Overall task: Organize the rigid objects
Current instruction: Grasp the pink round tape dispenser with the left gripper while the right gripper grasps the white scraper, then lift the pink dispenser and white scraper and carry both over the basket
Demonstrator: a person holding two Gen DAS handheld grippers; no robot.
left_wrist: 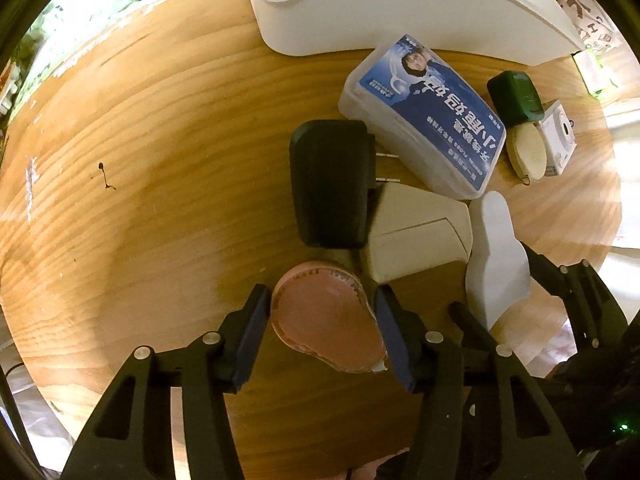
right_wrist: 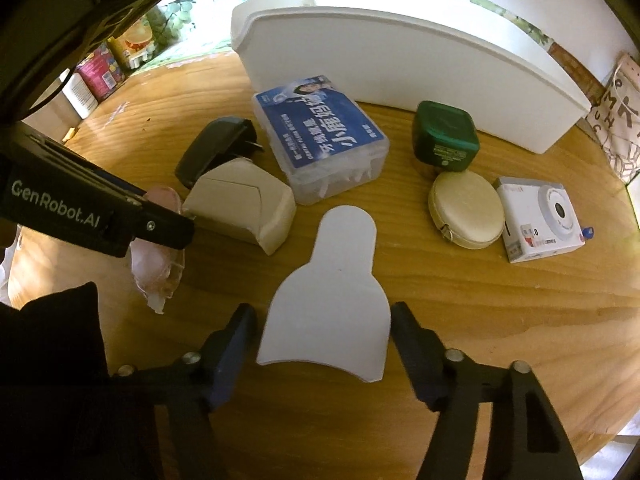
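Observation:
My left gripper (left_wrist: 323,328) points straight down at the wooden table (left_wrist: 160,160). Its pads touch both sides of a pink oval packet (left_wrist: 326,316), which lies flat on the wood. My right gripper (right_wrist: 324,332) is open and straddles the wide end of a white bottle-shaped flat piece (right_wrist: 332,292), with a thin gap at each pad. Just beyond lie a black plug adapter (left_wrist: 330,184), a beige wedge-shaped box (left_wrist: 416,236) and a clear box with a blue label (left_wrist: 424,116).
A large white bin (right_wrist: 400,64) stands at the back of the table. To the right sit a green jar (right_wrist: 446,136), a round cream case (right_wrist: 466,210) and a white camera box (right_wrist: 540,220). Bare wood shows to the left in the left wrist view.

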